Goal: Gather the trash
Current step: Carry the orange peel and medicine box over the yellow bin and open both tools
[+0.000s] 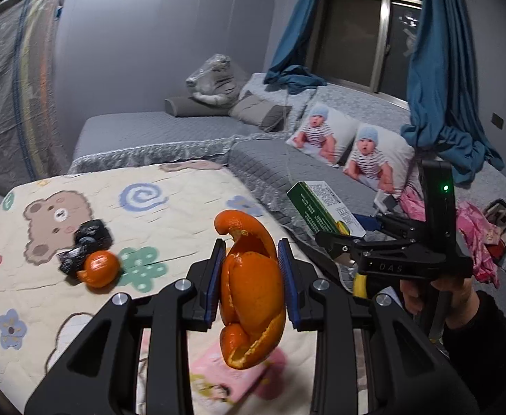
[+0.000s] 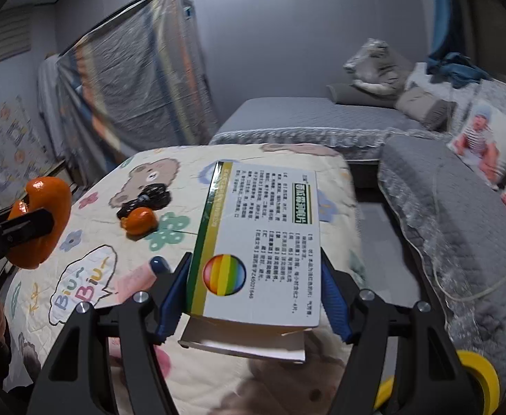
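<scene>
- Left on the bear-print quilt (image 1: 170,180), a smaller peel piece (image 1: 99,269) lay touching a black crumpled wrapper (image 1: 85,242)
- The left gripper (image 1: 251,278) clamped a big orange peel (image 1: 251,297) above the quilt
- The right gripper (image 2: 253,297) gripped a white-and-green box (image 2: 263,242), lifted clear

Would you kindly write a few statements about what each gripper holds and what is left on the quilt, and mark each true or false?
1. The left gripper is shut on an orange peel. True.
2. The right gripper is empty. False: it holds a white and green box.
3. A smaller peel piece lies on the bear quilt. True.
4. The black crumpled wrapper lies far from that piece. False: they touch.
</scene>
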Available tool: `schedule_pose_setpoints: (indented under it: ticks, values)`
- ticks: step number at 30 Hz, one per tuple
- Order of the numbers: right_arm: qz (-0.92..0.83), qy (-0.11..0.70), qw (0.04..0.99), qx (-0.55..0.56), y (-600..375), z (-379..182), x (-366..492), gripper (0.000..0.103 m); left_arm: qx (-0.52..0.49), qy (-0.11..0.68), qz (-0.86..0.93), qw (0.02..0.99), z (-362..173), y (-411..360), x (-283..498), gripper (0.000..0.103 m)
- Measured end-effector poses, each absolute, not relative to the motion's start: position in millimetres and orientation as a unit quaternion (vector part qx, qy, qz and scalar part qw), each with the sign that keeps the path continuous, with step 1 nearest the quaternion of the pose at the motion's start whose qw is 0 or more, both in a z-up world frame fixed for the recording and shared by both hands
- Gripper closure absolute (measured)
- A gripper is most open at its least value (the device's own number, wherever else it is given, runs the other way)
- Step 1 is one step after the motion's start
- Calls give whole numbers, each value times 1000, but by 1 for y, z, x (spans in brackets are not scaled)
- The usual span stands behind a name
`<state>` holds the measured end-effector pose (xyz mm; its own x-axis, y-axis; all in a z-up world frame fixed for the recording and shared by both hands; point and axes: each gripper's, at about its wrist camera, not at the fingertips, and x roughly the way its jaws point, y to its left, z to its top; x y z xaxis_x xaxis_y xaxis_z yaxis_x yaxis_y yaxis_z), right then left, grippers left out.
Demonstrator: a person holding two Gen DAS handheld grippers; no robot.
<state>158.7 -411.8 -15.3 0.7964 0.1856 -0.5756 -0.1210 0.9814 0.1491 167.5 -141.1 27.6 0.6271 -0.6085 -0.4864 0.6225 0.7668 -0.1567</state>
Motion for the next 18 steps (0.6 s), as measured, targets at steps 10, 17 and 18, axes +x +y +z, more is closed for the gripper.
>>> schedule_pose_setpoints:
  ticks: [10, 17, 18]
  values:
    - [-22, 287, 953, 91, -485, -30, 92, 39, 31, 252, -405, 878, 39, -215, 136, 74]
    - [-91, 285, 947, 117, -524, -48, 47, 39, 50, 254, -435, 862, 36, -258, 124, 74]
    - [-98, 286, 946, 118, -528, -51, 43, 39, 55, 253, -438, 861, 34, -265, 121, 74]
